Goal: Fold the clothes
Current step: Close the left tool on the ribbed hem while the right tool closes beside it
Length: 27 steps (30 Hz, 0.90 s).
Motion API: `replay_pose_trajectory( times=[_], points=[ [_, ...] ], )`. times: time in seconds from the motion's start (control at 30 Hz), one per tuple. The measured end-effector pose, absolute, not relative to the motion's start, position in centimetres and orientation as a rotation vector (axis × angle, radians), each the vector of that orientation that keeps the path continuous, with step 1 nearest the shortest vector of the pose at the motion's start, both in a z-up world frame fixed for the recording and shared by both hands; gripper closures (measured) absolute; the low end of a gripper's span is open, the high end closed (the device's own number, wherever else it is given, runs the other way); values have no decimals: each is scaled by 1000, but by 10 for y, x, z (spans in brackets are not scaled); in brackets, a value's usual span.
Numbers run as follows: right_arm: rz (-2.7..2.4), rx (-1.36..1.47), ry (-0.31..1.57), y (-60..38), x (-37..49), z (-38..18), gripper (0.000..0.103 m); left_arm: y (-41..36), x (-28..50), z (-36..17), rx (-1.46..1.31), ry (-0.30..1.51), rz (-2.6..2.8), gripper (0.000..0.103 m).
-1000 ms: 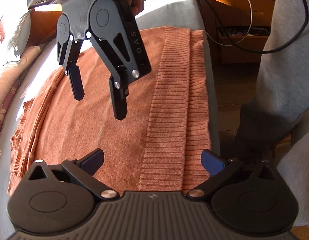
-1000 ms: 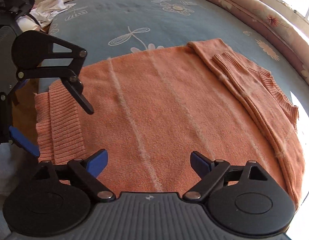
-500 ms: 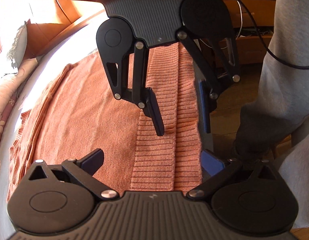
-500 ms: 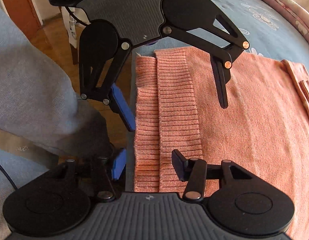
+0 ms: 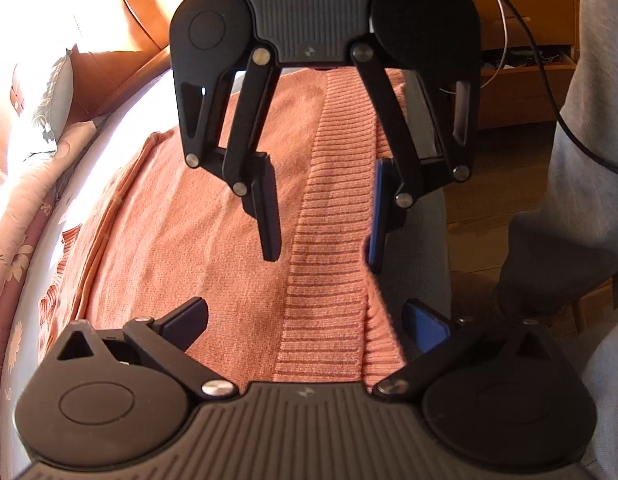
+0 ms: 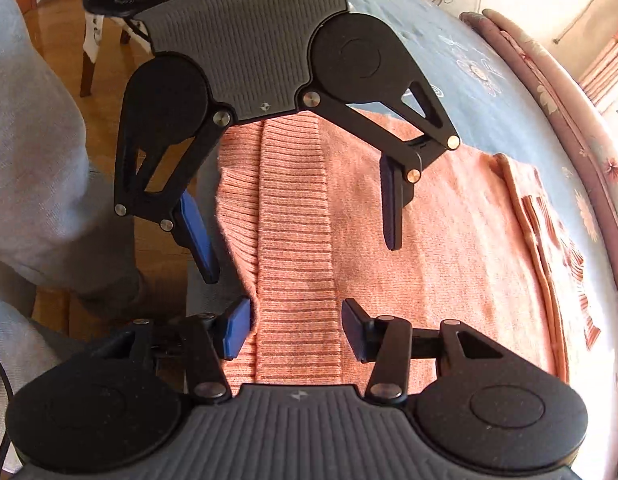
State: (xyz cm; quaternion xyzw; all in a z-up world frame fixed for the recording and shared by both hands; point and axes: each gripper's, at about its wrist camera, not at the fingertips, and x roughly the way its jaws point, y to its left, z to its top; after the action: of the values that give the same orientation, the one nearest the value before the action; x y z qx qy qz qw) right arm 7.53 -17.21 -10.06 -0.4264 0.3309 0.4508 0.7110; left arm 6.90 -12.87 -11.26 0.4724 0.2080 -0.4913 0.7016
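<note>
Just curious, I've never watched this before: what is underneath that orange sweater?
The orange sweater lies flat on a blue bedspread printed with pale flowers, which shows around its far edge. Whatever sits directly beneath the sweater's middle is covered.

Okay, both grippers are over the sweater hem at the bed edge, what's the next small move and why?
Probably close both on the ribbed hem. The left hand-held gripper and the right hand-held gripper each straddle it with open jaws, pads not visibly pinching, so nothing is held yet.

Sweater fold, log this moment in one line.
sweater flat on bed | both tongs straddle ribbed hem | not gripped
</note>
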Motion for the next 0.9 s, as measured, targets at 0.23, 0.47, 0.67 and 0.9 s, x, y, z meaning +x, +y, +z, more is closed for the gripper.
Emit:
replay_pose_trajectory(
  times=[0.23,0.47,0.67,0.9],
  points=[
    [982,-902,762,-171,78,-101,47,-124,82,-100,1010,487,-1022,1],
    [866,-959,708,-161,76,-111,47,-118,83,-87,962,476,-971,1],
    [791,-975,759,-156,84,-116,54,-116,88,-85,938,493,-958,3],
    [799,-902,820,-158,88,-98,95,-121,78,-97,999,588,-1061,69]
  ],
)
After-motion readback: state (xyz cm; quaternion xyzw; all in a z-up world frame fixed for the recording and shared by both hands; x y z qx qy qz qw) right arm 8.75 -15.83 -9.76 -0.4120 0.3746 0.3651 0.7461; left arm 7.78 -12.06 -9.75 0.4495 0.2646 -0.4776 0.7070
